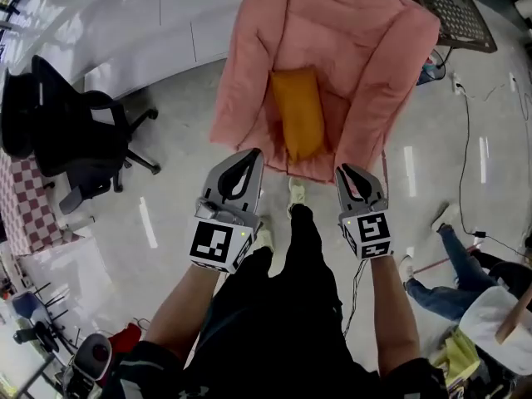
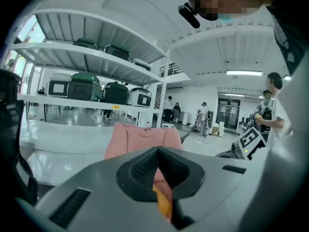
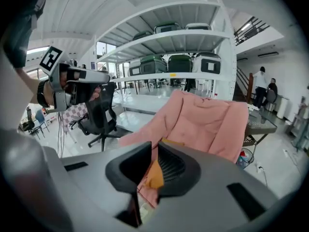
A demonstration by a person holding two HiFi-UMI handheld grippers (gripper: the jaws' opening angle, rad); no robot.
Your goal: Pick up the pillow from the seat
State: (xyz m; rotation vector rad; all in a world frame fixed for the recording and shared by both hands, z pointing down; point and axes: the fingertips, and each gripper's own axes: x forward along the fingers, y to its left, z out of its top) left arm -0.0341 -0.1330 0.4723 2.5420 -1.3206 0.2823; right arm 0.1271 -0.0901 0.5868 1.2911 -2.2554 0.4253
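Left gripper (image 1: 254, 154): jaws closed, nothing held.
Right gripper (image 1: 342, 168): jaws opening slightly, nothing held.
Pillow (image 1: 299, 110): laid on pink seat (image 1: 353, 32).

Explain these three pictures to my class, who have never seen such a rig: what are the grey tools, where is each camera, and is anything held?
There is no robot here. A person holds a hand tool with two fingers in each hand. The head view looks down from the person's head at the left gripper and the right gripper. The other two pictures come from a camera riding on each gripper, looking along its fingers. Ahead, on the floor, stands a pink chair with an orange pillow on its seat. Nothing is held. The left fingers are shut and the right ones are just opening, with nothing between them. The pillow only shows beyond them.
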